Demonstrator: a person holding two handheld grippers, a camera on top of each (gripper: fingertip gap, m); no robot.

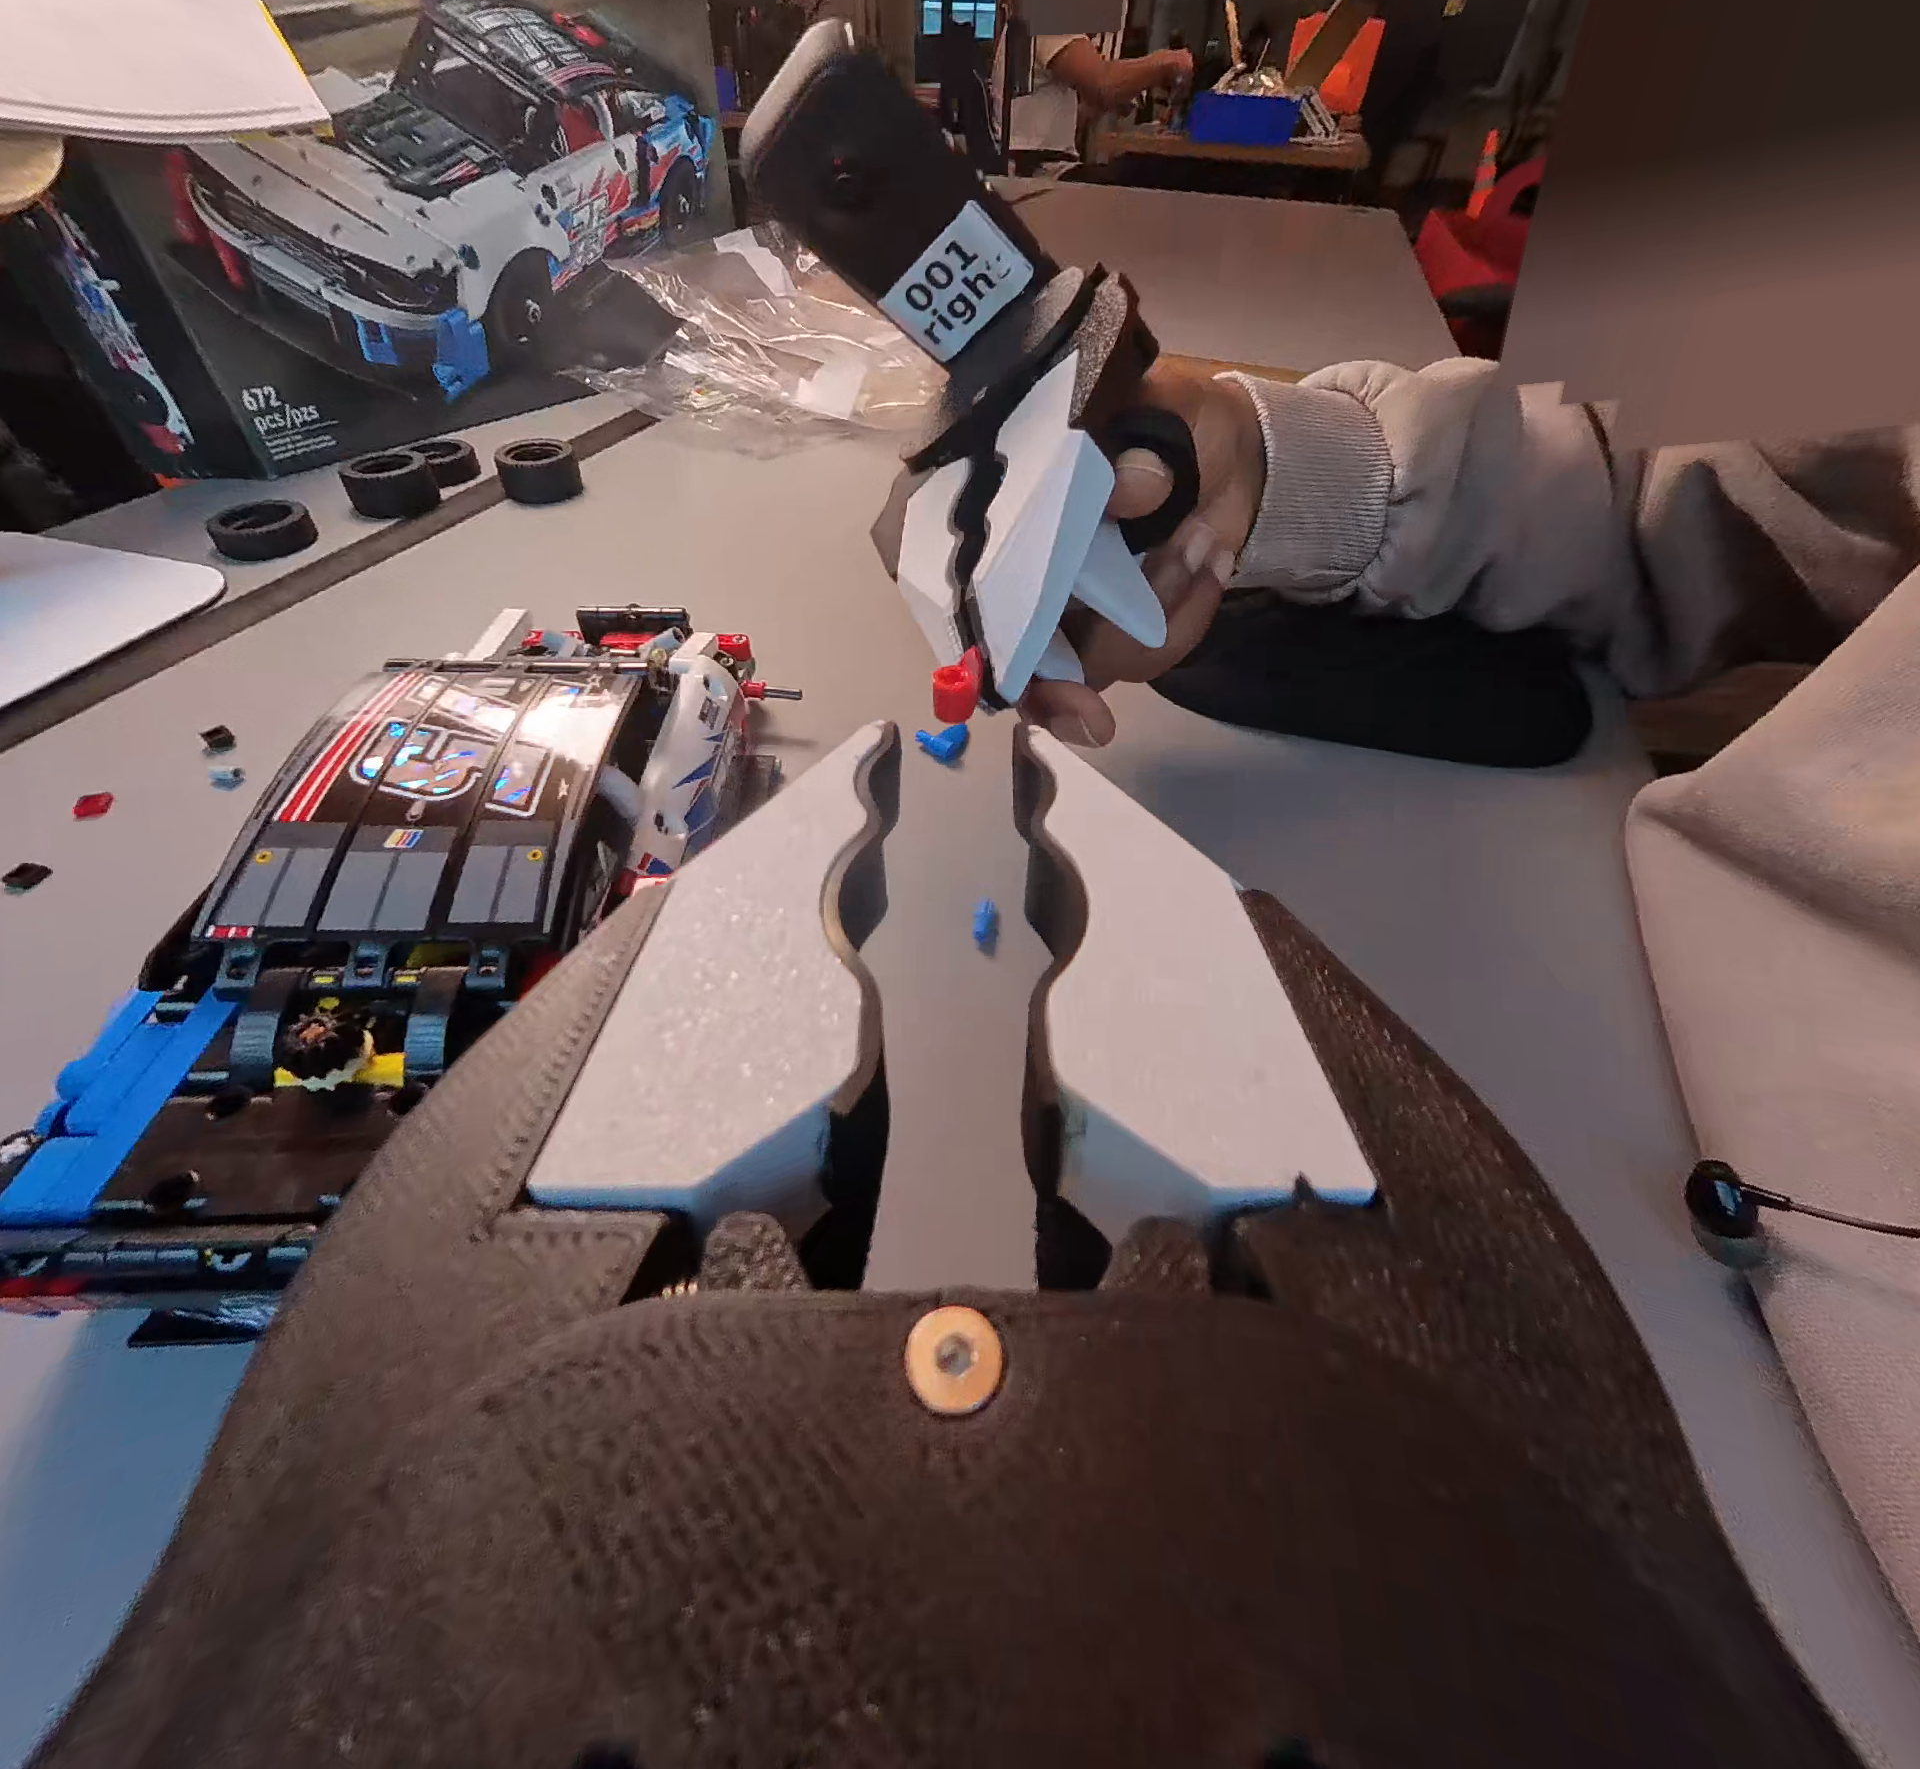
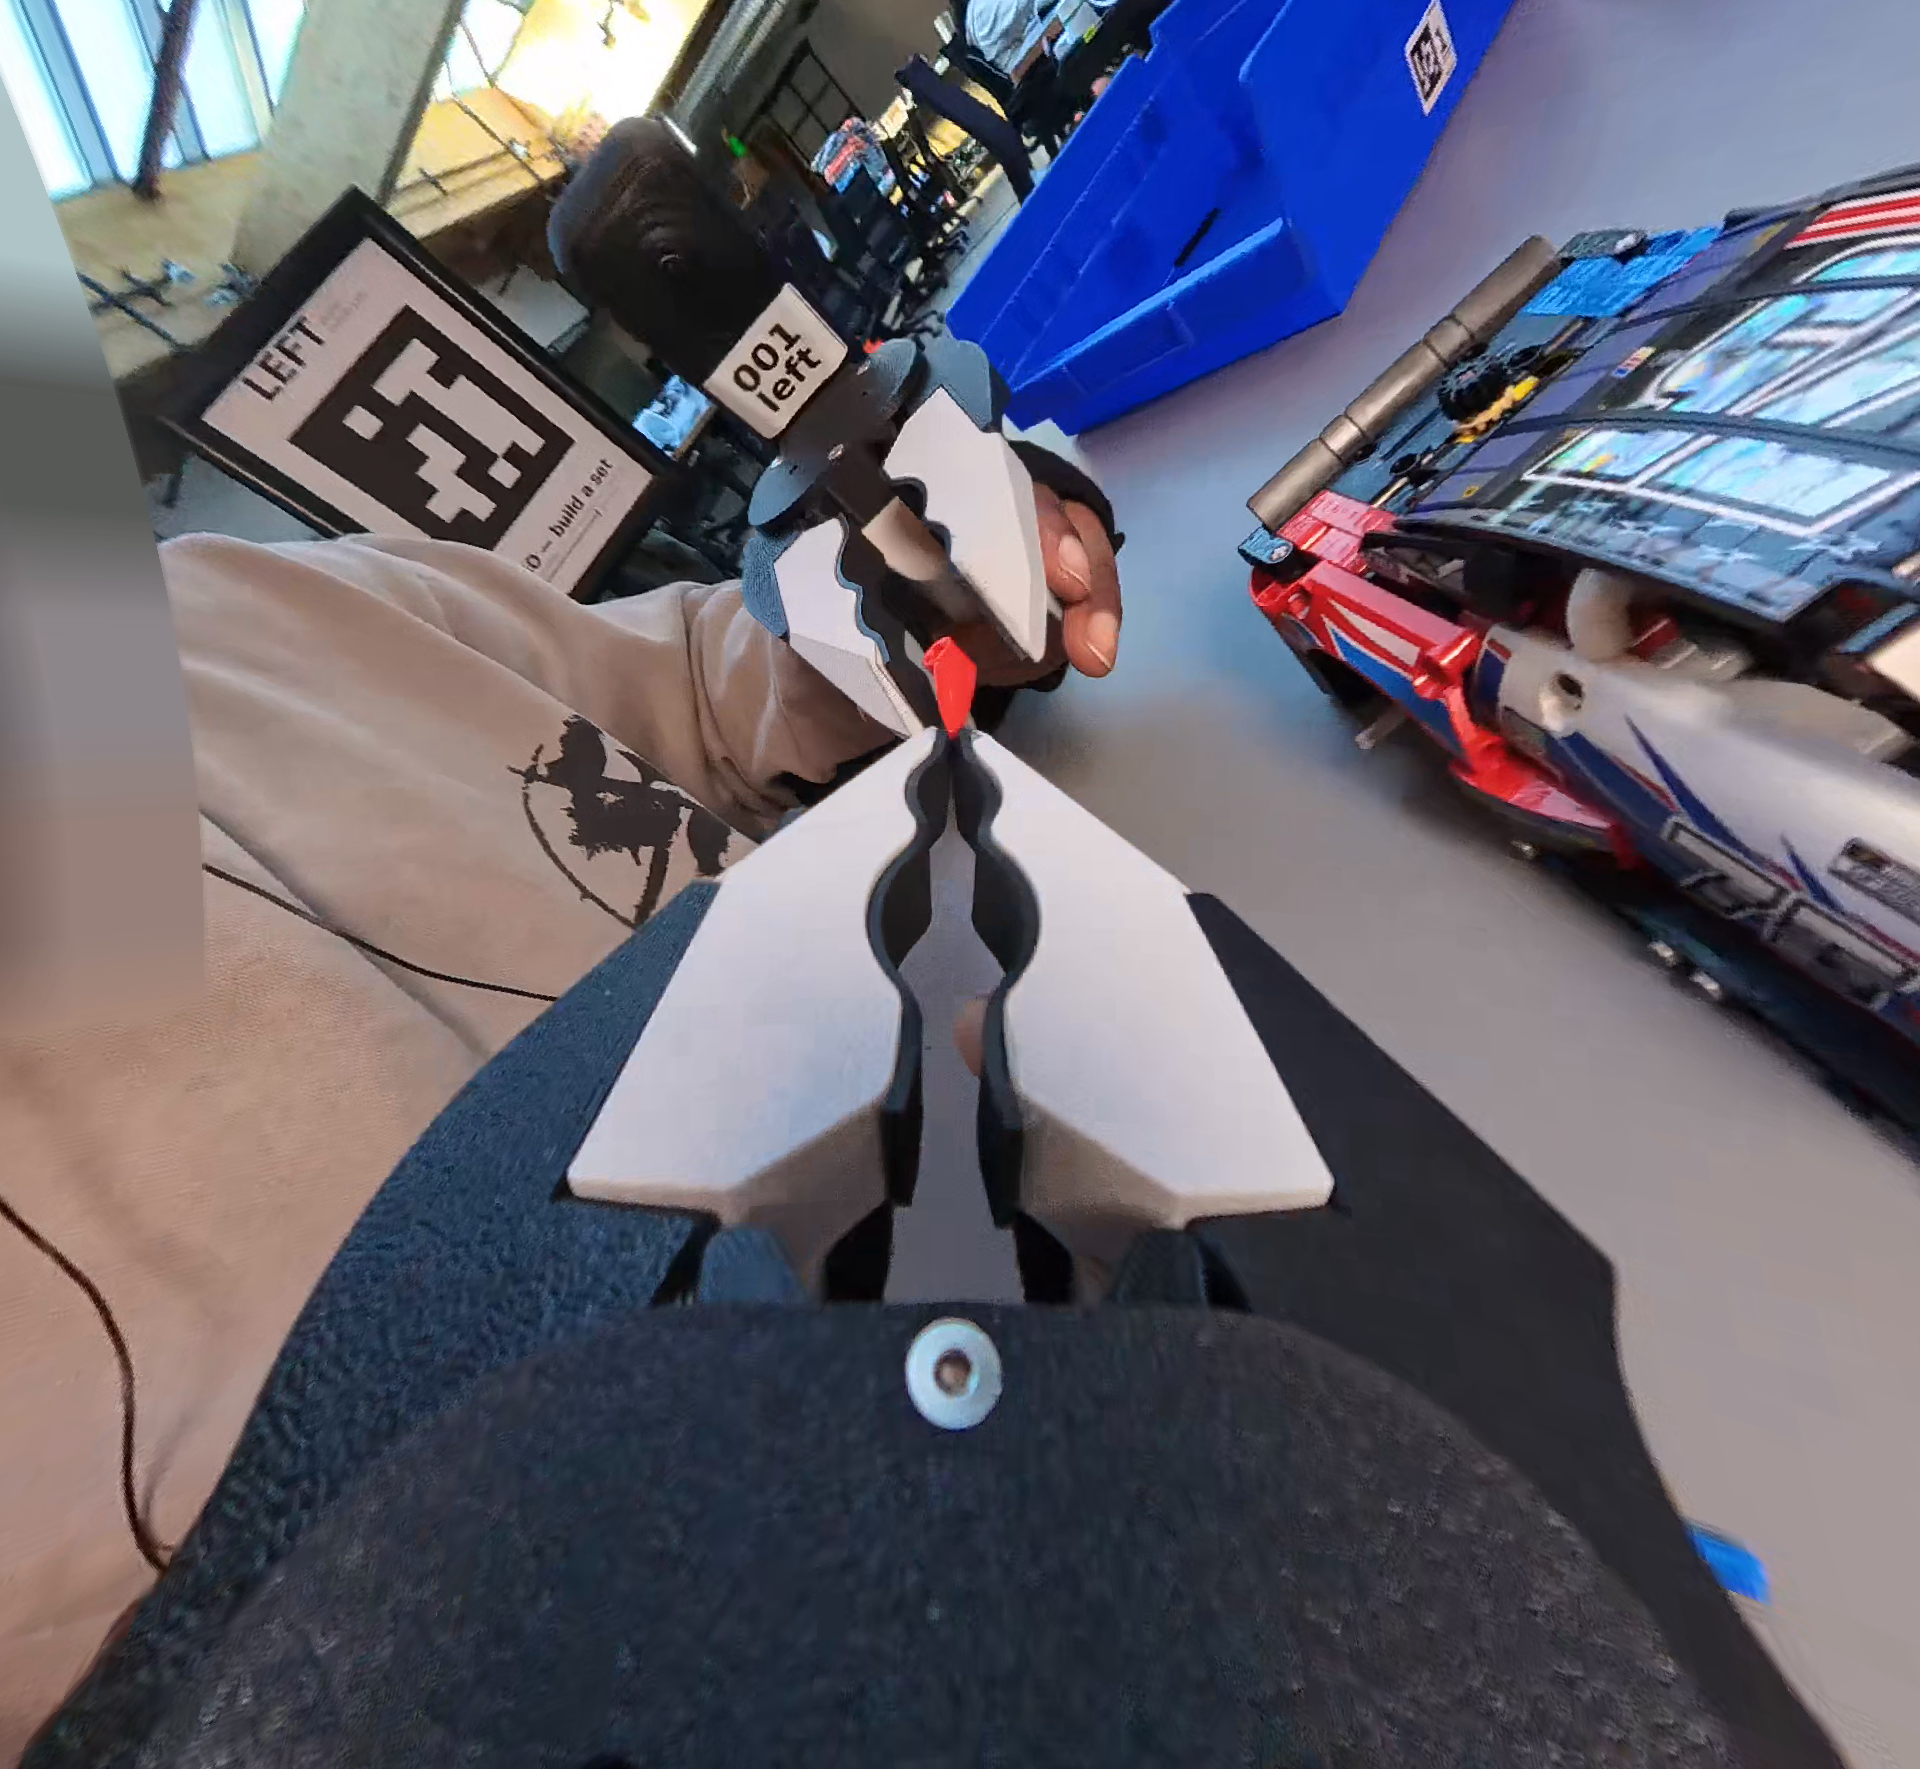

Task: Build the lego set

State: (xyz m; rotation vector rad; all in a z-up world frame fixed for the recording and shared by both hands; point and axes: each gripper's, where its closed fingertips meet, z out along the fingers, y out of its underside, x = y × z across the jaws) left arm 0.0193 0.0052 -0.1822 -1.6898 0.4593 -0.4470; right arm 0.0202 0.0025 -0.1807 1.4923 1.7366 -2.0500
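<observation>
The part-built Lego race car [image 1: 447, 836] lies on the grey table [image 1: 1351, 888] at the left; the right wrist view shows its side [image 2: 1662, 576]. My right gripper [image 2: 951, 740] is shut on a small red piece [image 2: 951, 680] at its tips. The left wrist view shows that gripper [image 1: 992, 696] holding the red piece [image 1: 954, 691] just above the table. My left gripper [image 1: 956, 743] is open and empty, its tips right below the red piece. Two small blue pins [image 1: 943, 743] [image 1: 985, 921] lie on the table between its fingers.
The set's box [image 1: 416, 192] stands at the back left with several black tyres [image 1: 384, 483] in front and a clear plastic bag [image 1: 769, 337] beside it. Small loose pieces [image 1: 94, 803] lie left of the car. Blue bins [image 2: 1247, 161] stand beyond the car. My left and right fingertips are right by each other.
</observation>
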